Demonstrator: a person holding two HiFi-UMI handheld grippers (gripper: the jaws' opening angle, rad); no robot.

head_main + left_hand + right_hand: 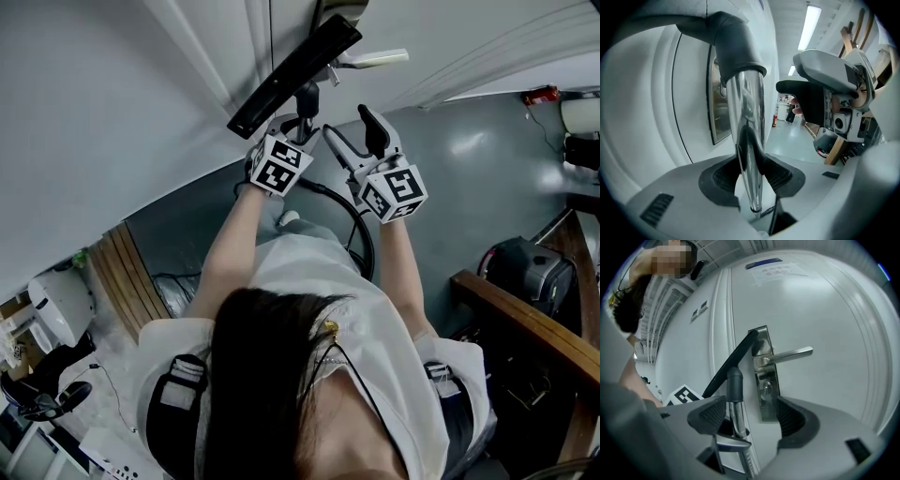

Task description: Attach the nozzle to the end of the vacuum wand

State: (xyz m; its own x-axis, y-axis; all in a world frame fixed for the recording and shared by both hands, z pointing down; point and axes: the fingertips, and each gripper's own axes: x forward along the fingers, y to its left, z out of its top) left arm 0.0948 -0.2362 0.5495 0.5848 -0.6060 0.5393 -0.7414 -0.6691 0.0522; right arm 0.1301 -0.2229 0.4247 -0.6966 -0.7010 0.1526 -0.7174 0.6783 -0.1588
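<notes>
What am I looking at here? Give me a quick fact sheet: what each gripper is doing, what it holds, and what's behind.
left gripper: shut on the chrome wand
right gripper: open, the wand standing between its jaws, close to one pad
nozzle: flat black head, its dark neck sits over the wand's upper end
held by: a person, one gripper in each hand
behind: white door with a metal lever handle
</notes>
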